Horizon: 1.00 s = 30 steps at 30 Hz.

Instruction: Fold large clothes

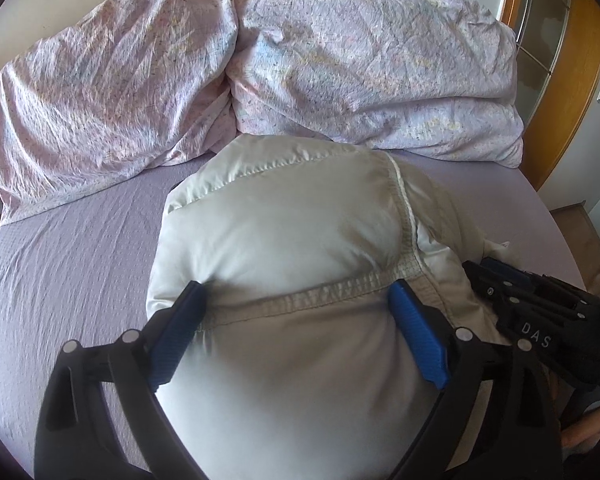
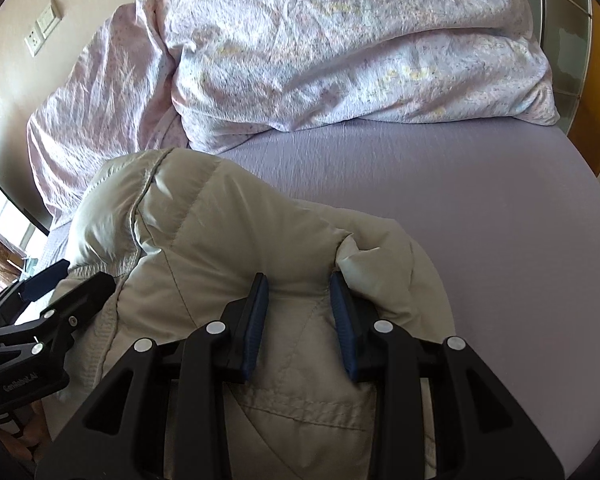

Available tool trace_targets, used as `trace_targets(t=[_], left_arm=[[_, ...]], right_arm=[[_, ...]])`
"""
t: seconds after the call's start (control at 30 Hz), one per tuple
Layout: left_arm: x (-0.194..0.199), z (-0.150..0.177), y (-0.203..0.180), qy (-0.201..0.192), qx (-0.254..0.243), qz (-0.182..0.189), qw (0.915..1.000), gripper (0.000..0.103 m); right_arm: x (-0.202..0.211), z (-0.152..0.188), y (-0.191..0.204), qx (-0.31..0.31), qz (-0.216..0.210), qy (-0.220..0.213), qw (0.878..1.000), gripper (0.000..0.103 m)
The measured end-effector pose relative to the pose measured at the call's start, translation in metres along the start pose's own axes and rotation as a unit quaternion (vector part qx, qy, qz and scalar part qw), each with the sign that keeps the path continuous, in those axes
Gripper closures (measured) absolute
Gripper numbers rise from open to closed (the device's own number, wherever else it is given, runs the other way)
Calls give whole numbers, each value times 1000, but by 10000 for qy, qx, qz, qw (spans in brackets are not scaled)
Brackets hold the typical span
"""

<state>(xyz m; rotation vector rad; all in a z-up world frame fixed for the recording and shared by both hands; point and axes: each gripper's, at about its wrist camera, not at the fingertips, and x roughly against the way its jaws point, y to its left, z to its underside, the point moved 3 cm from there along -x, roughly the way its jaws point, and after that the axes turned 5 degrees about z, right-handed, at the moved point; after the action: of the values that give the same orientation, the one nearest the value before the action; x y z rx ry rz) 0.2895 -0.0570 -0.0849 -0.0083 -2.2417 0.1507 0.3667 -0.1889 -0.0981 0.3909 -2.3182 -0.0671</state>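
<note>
**Ana:** Left gripper (image 1: 296, 300) first: its blue pads stand wide on either side of the puffy cream jacket (image 1: 284, 240), the fabric bulging up between them. I see no pinch there, so I call it released. The right gripper (image 2: 300, 292) has its pads drawn in on a fold of the same jacket, clenched on it.

**Ben:** Where does the jacket lie?

**Ana:** On the lilac bed sheet (image 2: 480, 220), bundled near the close edge of the bed, its far end just short of the rumpled pink-patterned duvet (image 1: 320, 60). In the left wrist view the right gripper sits just beside the jacket's right side.

**Ben:** Room to move?

**Ana:** Bare sheet lies open to the jacket's right in the right wrist view, reaching the mattress's rounded edge, and a strip lies open on its left in the left view. The duvet heap blocks the far side, against the wall. A wooden door frame (image 1: 572, 80) stands past the bed's right edge, wall sockets (image 2: 44, 28) up left.

**Ben:** Any writing?

**Ana:** "DAS" (image 1: 534, 334) on the right gripper's body; the left one carries a small word I cannot read surely.
</note>
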Motion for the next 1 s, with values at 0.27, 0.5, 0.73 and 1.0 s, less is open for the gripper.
trace_targets(t=[0.27, 0.5, 0.73, 1.0], left_arm=[[-8, 3, 4, -98, 30, -42, 9999, 6], [-12, 5, 7, -148, 18, -96, 9998, 5], [-17, 5, 9, -187, 2, -125, 9997, 3], [-17, 6, 11, -201, -5, -117, 9997, 2]], right_arm=[[-7, 5, 2, 106, 39, -137, 9998, 69], [-13, 7, 5, 151, 51, -149, 9998, 69], [-18, 8, 6, 185, 86, -178, 9996, 69], [-20, 8, 6, 208, 79, -224, 9995, 69]])
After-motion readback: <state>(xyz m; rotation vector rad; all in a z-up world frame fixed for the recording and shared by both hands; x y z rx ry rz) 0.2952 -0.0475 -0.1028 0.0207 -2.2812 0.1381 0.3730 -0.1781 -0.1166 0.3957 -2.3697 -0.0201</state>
